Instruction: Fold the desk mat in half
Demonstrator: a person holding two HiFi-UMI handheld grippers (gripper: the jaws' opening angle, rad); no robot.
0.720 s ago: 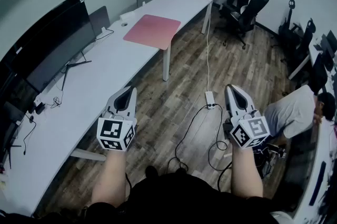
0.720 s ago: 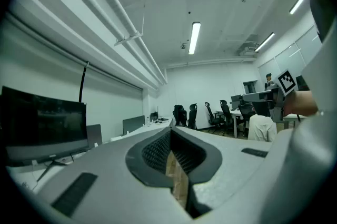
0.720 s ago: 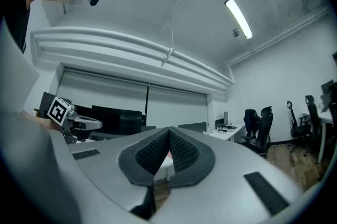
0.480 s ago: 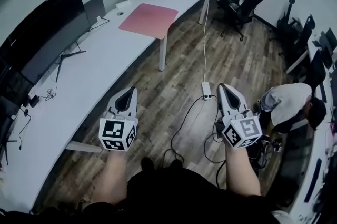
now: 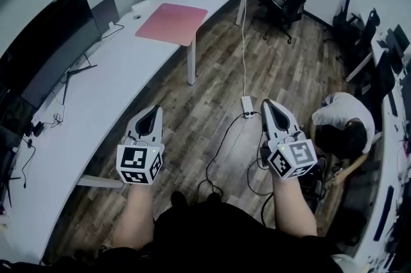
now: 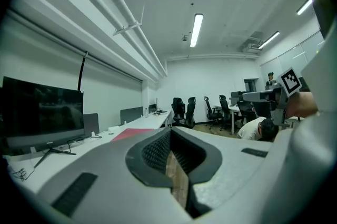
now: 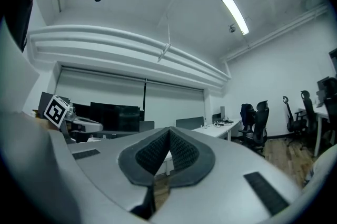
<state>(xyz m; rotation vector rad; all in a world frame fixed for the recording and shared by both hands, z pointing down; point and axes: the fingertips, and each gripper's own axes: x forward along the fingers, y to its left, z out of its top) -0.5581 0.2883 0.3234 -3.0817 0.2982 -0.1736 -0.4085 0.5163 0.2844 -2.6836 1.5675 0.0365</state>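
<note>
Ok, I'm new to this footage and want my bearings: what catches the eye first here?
Two tongs with marker cubes fill the foreground, the left tongs and right tongs, both shut and empty, held above the wood floor. The pink mat lies flat, far off on the long white desk at left. A person crouches on the floor at right.
</note>
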